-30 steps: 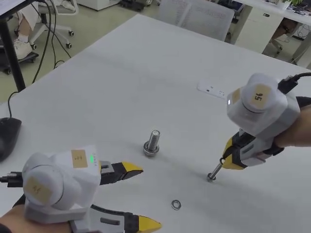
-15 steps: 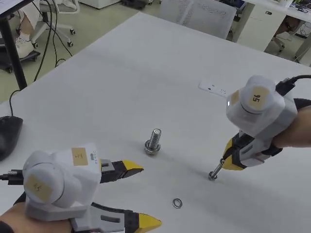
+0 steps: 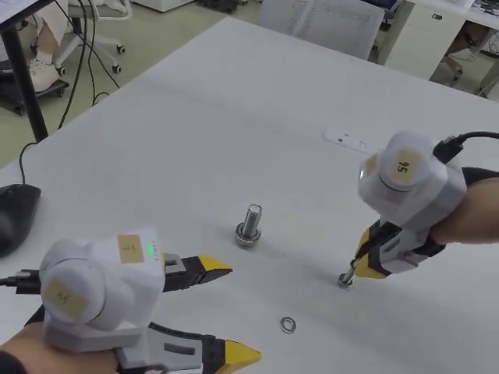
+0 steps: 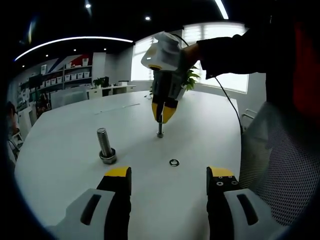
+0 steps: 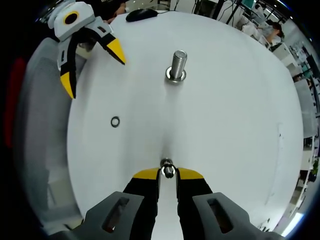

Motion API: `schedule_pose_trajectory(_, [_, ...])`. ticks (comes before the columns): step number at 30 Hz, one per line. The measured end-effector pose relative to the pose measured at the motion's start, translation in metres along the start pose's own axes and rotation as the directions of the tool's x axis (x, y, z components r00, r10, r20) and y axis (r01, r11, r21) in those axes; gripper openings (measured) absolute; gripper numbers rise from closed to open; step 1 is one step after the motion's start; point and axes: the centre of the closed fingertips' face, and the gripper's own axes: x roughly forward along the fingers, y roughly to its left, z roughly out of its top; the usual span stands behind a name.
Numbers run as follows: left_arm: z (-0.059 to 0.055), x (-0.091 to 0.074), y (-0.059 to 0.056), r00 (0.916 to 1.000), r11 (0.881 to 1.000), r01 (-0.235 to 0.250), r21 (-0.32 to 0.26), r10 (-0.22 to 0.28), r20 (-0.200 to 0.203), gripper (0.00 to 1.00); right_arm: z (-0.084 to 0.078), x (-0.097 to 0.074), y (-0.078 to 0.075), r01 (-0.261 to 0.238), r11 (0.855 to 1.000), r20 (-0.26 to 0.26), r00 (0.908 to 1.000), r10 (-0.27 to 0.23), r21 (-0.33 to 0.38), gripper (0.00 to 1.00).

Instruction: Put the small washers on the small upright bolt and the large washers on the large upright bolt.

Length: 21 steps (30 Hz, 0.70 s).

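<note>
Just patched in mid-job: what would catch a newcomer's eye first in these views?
The right gripper stands out, its jaws pinched on the small upright bolt toward the right of the white table. Left of it the large upright bolt stands alone mid-table. One loose washer lies nearer the person, just ahead of the open left gripper.

Table (image 3: 195, 117): large bolt (image 3: 249, 224), small bolt (image 3: 345, 278), washer (image 3: 288, 324)
</note>
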Motion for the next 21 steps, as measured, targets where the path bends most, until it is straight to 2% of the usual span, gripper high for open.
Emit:
schedule_pose_trajectory(9, [-0.002,-0.001,0.0,1.0,1.0,-0.001,-0.001,0.001,-0.006,0.6,-0.002,0.018,0.003,-0.006,1.0,-0.006,1.0,0.006,0.004,0.14])
schedule_pose_trajectory(21, [-0.004,-0.003,0.0,0.9999,1.0,-0.001,-0.005,0.001,-0.01,0.59,-0.004,0.03,0.001,-0.009,1.0,-0.007,0.9999,0.009,0.006,0.14])
